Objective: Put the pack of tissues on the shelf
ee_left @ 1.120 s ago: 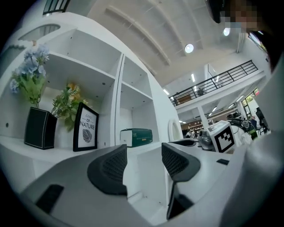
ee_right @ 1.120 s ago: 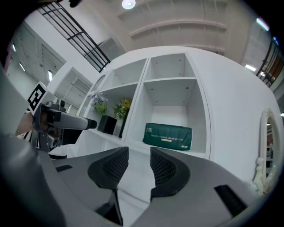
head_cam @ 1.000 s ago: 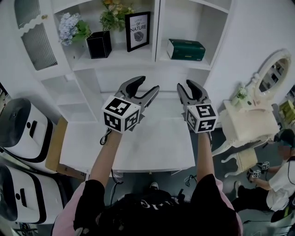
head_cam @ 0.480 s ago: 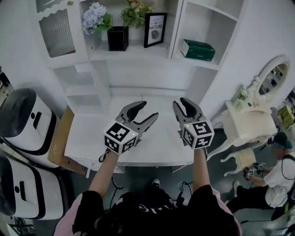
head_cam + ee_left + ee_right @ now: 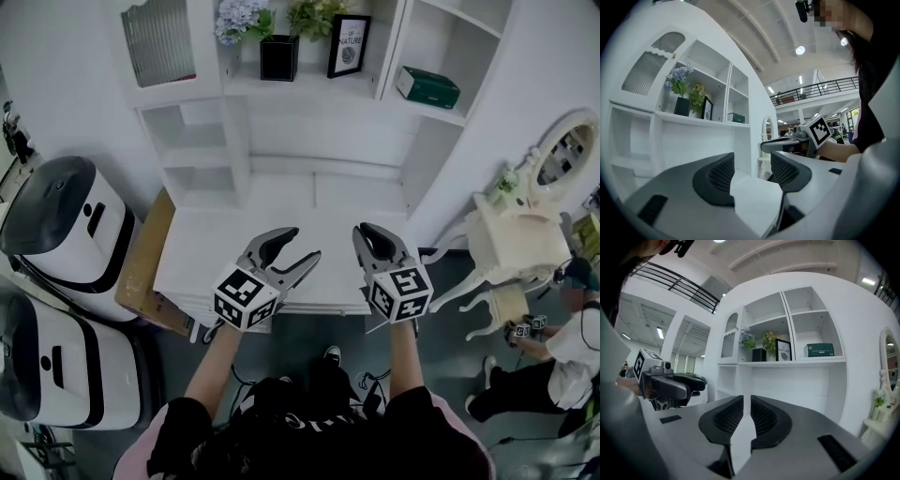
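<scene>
The pack of tissues (image 5: 427,87) is a dark green box lying in the right compartment of the white shelf (image 5: 309,82); it also shows far off in the left gripper view as the green pack (image 5: 736,117) and in the right gripper view as the green pack (image 5: 819,350). My left gripper (image 5: 298,246) (image 5: 751,164) hangs open and empty over the white table's front edge. Beside it, my right gripper (image 5: 373,231) (image 5: 746,413) is closing; only a thin slit is left and nothing is between the jaws. Both are far below the shelf.
A black vase with flowers (image 5: 278,56) and a framed print (image 5: 348,45) stand in the shelf's left compartment. White table (image 5: 272,234) lies below. Two white machines (image 5: 66,225) and a cardboard box (image 5: 145,272) are left; a white dresser (image 5: 516,244) and a seated person (image 5: 572,347) are right.
The view has pulled back from the shelf, which now sits higher and smaller. Both grippers have come down to the table's front edge. The right jaws have closed from wide apart to nearly together.
</scene>
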